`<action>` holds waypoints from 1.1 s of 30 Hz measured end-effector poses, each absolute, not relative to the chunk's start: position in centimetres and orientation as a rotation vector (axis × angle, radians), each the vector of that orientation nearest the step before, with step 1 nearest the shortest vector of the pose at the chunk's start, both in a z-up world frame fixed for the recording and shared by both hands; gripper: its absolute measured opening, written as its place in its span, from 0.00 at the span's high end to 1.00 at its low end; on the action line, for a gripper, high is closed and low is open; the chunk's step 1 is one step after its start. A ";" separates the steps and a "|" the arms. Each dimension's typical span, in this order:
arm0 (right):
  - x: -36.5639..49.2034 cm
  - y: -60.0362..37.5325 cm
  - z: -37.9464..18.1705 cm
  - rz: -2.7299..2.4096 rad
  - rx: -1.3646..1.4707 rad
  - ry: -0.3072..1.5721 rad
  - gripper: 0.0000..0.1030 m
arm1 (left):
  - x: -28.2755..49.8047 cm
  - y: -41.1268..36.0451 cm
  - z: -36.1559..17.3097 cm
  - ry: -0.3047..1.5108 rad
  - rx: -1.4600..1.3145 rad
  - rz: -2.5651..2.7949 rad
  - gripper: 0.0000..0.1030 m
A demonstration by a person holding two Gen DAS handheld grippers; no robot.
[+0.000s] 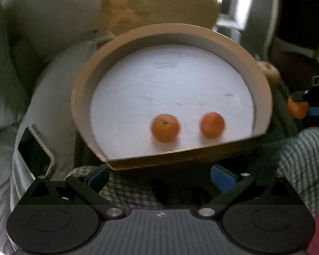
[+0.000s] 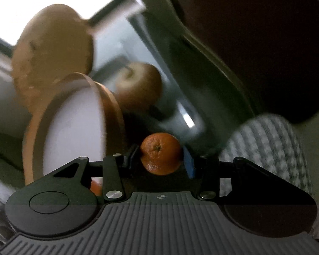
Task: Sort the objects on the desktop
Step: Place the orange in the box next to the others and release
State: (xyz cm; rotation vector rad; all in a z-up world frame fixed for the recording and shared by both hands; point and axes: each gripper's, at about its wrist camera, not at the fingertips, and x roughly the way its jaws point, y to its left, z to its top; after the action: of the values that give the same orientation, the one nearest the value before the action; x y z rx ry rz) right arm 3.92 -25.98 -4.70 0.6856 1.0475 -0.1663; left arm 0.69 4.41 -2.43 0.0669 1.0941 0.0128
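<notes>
The right gripper point(image 2: 161, 161) has its jaws clamped on a small orange point(image 2: 160, 153), stem dimple facing the camera, blue pad touching its right side and a black finger on its left. In the left wrist view that same grip shows at the 3 o'clock edge, well apart from the tray. The left gripper point(image 1: 159, 176) has its jaws spread wide with nothing between them, the blue pads just below the near straight edge of a half-round wooden tray point(image 1: 83, 97). Two more oranges lie side by side on the tray's white floor toward 6 o'clock: the left orange point(image 1: 164, 127) and the right orange point(image 1: 212, 125), apart from each other. Beyond the tray at 12 o'clock is a round tan thing point(image 1: 159, 4), blurred, perhaps a board. A pale brown apple-like fruit point(image 2: 138, 85) sits behind the tray. Checked fabric point(image 1: 304, 153) lies at 4 o'clock.
</notes>
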 end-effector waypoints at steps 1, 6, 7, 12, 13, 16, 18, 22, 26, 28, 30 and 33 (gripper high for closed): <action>4.3 -25.2 -3.7 -0.154 0.656 1.024 0.56 | 0.7 5.0 -2.4 1.088 0.052 0.028 0.01; 6.4 -21.2 0.1 -0.057 0.538 0.951 0.56 | 0.4 8.2 -2.4 1.074 -0.023 0.096 0.01; 6.9 -20.2 0.5 -0.032 0.519 0.948 0.56 | 0.3 8.5 -2.5 1.075 -0.032 0.102 0.01; 9.4 -16.2 -0.6 0.030 0.433 1.010 0.56 | -0.2 9.5 -3.1 1.090 -0.063 0.107 0.01; 10.0 -15.5 -1.2 0.042 0.416 1.031 0.56 | -0.2 9.6 -3.3 1.093 -0.069 0.106 0.01; 11.4 -13.6 -2.9 0.054 0.357 1.093 0.56 | -0.4 9.8 -3.5 1.098 -0.076 0.100 0.01; 12.1 -12.4 -3.9 0.057 0.315 1.122 0.56 | -0.5 9.8 -3.6 1.098 -0.075 0.091 0.01; 12.9 -11.1 -5.5 0.046 0.273 1.169 0.56 | -0.6 9.6 -4.0 1.104 -0.070 0.070 0.01; 13.2 -10.6 -6.5 0.039 0.256 1.195 0.56 | -0.6 9.7 -4.3 1.116 -0.073 0.059 0.01; 13.2 -10.5 -6.7 0.039 0.257 1.200 0.55 | -0.6 9.7 -4.3 1.117 -0.074 0.058 0.01; 13.2 -10.5 -6.8 0.039 0.256 1.203 0.55 | -0.6 9.8 -4.3 1.116 -0.074 0.057 0.01; 13.2 -10.4 -7.1 0.046 0.255 1.210 0.54 | -0.7 9.8 -4.2 1.116 -0.074 0.058 0.01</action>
State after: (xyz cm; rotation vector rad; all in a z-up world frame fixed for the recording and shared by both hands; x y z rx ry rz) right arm 13.23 -10.36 -7.13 0.2546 1.2099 0.0456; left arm -0.67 9.77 -4.24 -0.0735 1.1156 0.0580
